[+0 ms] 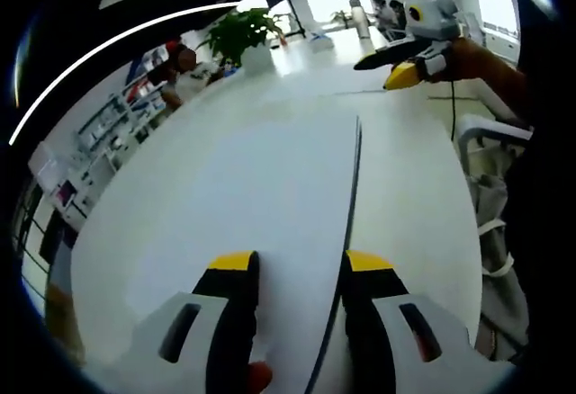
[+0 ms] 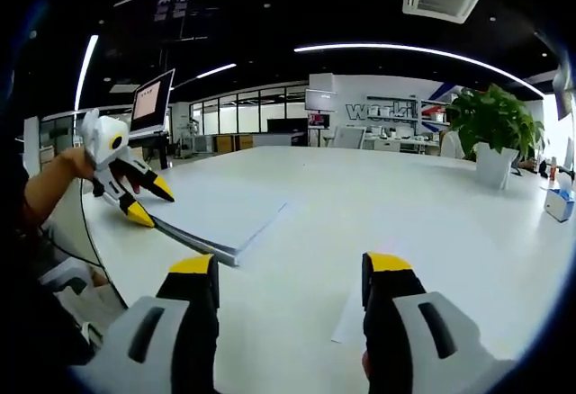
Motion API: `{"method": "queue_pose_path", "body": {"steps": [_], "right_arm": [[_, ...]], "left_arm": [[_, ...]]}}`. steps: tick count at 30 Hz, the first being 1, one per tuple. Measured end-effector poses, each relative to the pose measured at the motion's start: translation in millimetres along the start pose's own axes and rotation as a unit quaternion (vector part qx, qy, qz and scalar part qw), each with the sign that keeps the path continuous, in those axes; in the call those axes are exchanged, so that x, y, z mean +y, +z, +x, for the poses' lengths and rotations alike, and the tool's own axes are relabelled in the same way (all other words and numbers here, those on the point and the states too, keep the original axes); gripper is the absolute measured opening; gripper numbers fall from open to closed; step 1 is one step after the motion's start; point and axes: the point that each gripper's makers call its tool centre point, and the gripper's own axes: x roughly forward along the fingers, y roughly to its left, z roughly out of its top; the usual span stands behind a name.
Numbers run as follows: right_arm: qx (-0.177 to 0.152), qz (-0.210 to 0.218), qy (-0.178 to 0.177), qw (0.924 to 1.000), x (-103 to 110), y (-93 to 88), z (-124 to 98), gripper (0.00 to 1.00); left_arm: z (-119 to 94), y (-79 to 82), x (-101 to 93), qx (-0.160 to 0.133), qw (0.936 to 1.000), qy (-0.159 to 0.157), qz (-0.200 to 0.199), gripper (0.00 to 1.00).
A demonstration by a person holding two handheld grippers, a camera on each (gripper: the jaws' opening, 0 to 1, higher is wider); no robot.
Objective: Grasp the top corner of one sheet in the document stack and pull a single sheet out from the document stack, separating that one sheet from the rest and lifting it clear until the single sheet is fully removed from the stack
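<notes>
In the right gripper view, the right gripper stood released over the white counter, a loose sheet between its fingers. At ten o'clock lay the document stack; the left gripper spread its fingers at the stack's near corner.

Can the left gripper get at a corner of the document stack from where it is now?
Probably yes: in the right gripper view the left gripper, jaws open, sits right at the near corner of the document stack, with nothing between them on the table.
</notes>
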Motion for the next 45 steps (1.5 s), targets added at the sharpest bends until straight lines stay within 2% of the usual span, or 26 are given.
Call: {"method": "queue_pose_path", "body": {"steps": [7,13,17,19,23,28,34,38,45], "right_arm": [[0.002,0.0,0.004,1.0,2,-0.2,3,0.63],[0.005,-0.002,0.009,0.9999,6,-0.7,6,0.63],[0.007,-0.005,0.01,0.9999,7,-0.3,6,0.63],[0.007,-0.006,0.01,0.9999,6,0.2,6,0.63],[0.008,-0.005,0.009,0.9999,6,-0.8,6,0.63],[0.009,-0.007,0.011,0.9999,8,-1.9,7,0.63],[0.008,-0.006,0.009,0.9999,7,-2.1,6,0.63],[0.009,-0.007,0.009,0.9999,5,-2.2,6,0.63],[0.008,-0.008,0.01,0.9999,6,-1.5,6,0.63]], "left_arm": [[0,2.2,-7.5,0.0,0.999,0.0,0.044,0.31],[0,2.4,-7.6,0.006,0.9989,0.004,0.045,0.29],[-2,2.0,-9.6,0.02,0.9971,0.009,0.073,0.28],[-3,0.6,-8.8,0.022,0.997,0.005,0.074,0.28],[-3,0.1,-10.8,0.009,0.9992,-0.023,0.031,0.33],[-3,0.2,-3.3,-0.001,0.9994,-0.036,0.0,0.29],[-5,1.1,-1.2,-0.018,0.9969,-0.061,-0.047,0.29],[-6,2.0,-2.4,-0.031,0.9922,-0.099,-0.069,0.33],[-9,3.0,3.3,-0.052,0.9831,-0.132,-0.116,0.3]]}}
